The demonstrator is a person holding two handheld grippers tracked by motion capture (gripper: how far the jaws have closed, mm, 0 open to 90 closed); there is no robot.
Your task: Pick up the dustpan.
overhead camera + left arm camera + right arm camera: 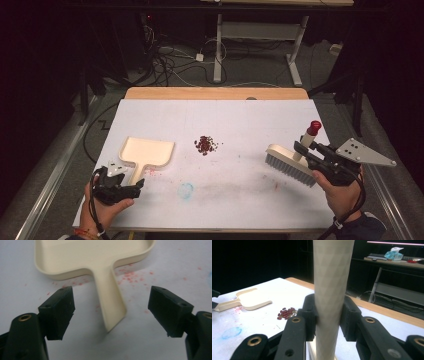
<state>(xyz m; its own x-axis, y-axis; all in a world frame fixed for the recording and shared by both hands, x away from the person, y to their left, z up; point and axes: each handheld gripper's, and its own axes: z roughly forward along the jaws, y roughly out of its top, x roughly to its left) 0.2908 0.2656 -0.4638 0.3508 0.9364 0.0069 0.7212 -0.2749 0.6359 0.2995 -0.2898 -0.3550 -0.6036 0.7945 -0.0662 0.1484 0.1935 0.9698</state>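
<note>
Brush in your right, dustpan handle lined up in your left.

Your right gripper (329, 320) is clamped tight on the cream handle of the grey-bristled, red-capped hand brush (290, 163), its bristles on the white table (240, 120) at the right. Your left gripper (112, 312) sits wide open, the flat cream plastic dustpan (95, 257) handle between the jaws, untouched. The little pile of dark red beans (205, 145) lies mid-table, between the dustpan and the brush.

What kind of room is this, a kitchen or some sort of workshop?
Probably a lab or test workshop, not a kitchen: a white-topped table in a dark room, loose cables on the floor behind it, and a height-adjustable desk.
</note>
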